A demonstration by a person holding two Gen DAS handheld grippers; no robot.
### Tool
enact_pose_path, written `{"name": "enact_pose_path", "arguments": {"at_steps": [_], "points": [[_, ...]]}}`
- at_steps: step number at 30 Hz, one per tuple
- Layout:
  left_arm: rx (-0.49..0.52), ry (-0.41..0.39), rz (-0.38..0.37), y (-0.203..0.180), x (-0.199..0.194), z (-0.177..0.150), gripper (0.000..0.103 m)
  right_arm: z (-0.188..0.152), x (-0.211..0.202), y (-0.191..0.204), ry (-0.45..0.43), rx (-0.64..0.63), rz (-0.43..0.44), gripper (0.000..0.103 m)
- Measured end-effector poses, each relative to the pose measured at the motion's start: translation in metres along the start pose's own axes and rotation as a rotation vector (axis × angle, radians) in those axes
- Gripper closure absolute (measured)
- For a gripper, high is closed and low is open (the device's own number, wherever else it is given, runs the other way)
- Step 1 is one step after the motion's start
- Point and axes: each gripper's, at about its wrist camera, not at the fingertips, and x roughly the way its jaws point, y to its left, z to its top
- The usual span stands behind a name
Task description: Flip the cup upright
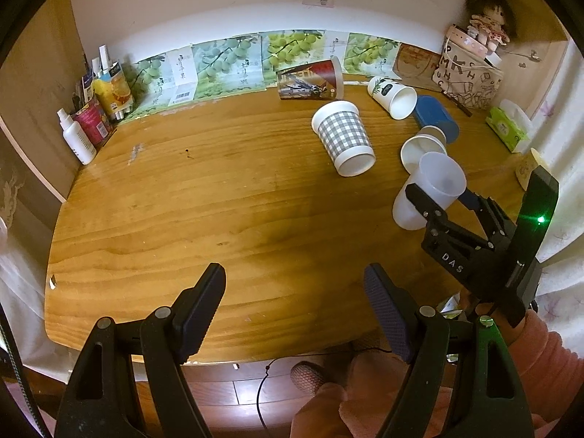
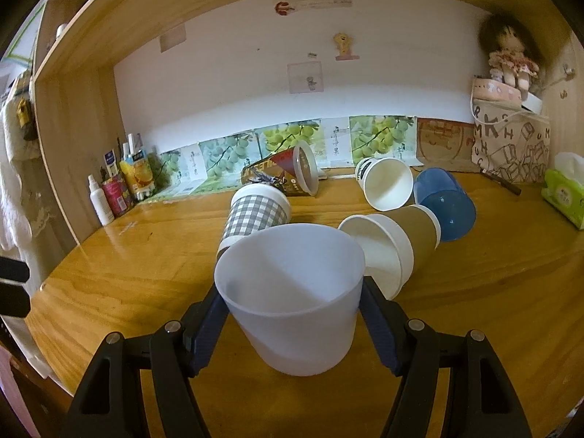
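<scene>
My right gripper (image 2: 290,304) is shut on a translucent white plastic cup (image 2: 292,299), holding it by its sides with the mouth tilted up and toward the camera. In the left wrist view the same cup (image 1: 429,189) sits in the right gripper (image 1: 438,197) at the table's right side. My left gripper (image 1: 294,292) is open and empty above the table's near edge. Several other cups lie on their sides: a grey checked cup (image 2: 255,215), a brown-sleeved cup (image 2: 394,241), a blue cup (image 2: 445,208), a white cup (image 2: 385,182) and a printed cup (image 2: 284,175).
The wooden table (image 1: 182,200) has bottles and cartons (image 1: 95,109) at the back left, a printed bag (image 2: 511,149) with a doll (image 2: 511,54) at the back right, and a green tissue pack (image 2: 564,197) at the right edge.
</scene>
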Motion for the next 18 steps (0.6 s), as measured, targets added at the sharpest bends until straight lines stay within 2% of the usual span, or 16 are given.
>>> {"name": "enact_pose_path", "arguments": {"at_steps": [14, 18], "points": [[-0.001, 0.005, -0.035, -0.009, -0.007, -0.014, 0.022, -0.009, -0.014, 0.005, 0.044, -0.028, -0.007, 0.031], [-0.007, 0.014, -0.045, -0.013, -0.008, -0.017, 0.022, -0.013, -0.017, 0.007, 0.069, -0.044, -0.006, 0.022]]}}
